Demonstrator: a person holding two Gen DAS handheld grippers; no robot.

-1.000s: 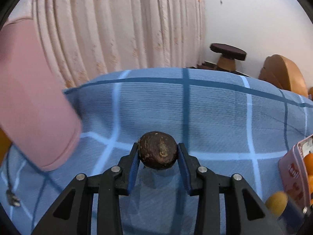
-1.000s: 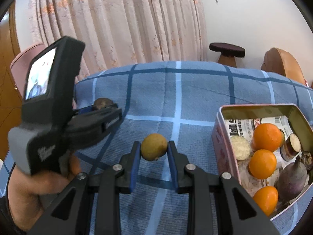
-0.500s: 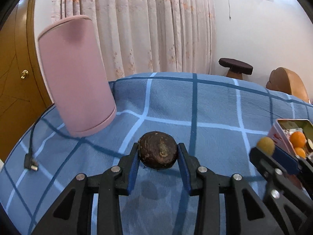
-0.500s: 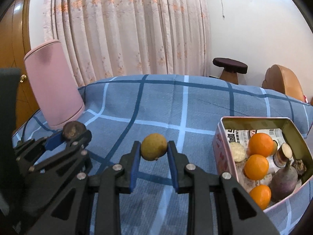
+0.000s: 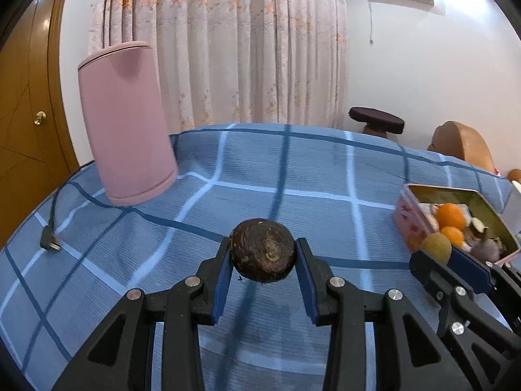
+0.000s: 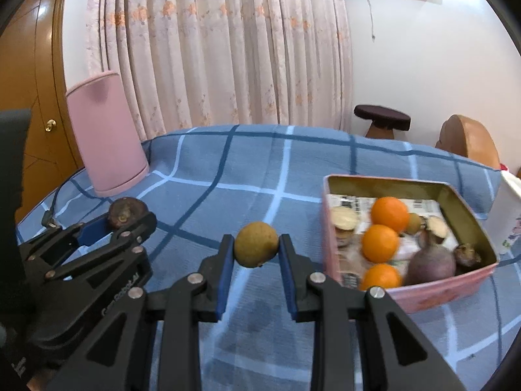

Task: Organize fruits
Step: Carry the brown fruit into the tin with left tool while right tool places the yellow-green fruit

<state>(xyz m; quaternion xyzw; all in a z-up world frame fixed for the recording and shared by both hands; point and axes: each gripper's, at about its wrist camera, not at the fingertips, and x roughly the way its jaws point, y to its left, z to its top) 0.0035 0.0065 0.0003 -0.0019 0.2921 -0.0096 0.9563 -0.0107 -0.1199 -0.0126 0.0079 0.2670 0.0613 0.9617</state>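
My left gripper (image 5: pixel 263 257) is shut on a dark brown round fruit (image 5: pixel 262 254) and holds it above the blue checked cloth. It also shows in the right wrist view (image 6: pixel 122 220) at the left. My right gripper (image 6: pixel 256 250) is shut on a yellow-brown round fruit (image 6: pixel 256 248), just left of the pink tin (image 6: pixel 329 202). The tin holds three oranges (image 6: pixel 389 214), a purple fruit (image 6: pixel 431 265) and other pieces. In the left wrist view the right gripper (image 5: pixel 438 249) sits in front of the tin (image 5: pixel 405 210).
A tall pink cylinder (image 5: pixel 125 120) stands at the back left on the cloth (image 5: pixel 293 176). A black plug and cord (image 5: pixel 49 241) lie at the left edge. A white object (image 6: pixel 508 208) stands right of the tin. A stool (image 6: pixel 381 123) and curtain are behind.
Both grippers have risen and pulled back with their fruits still held. The tin and the pink cylinder show more fully now.
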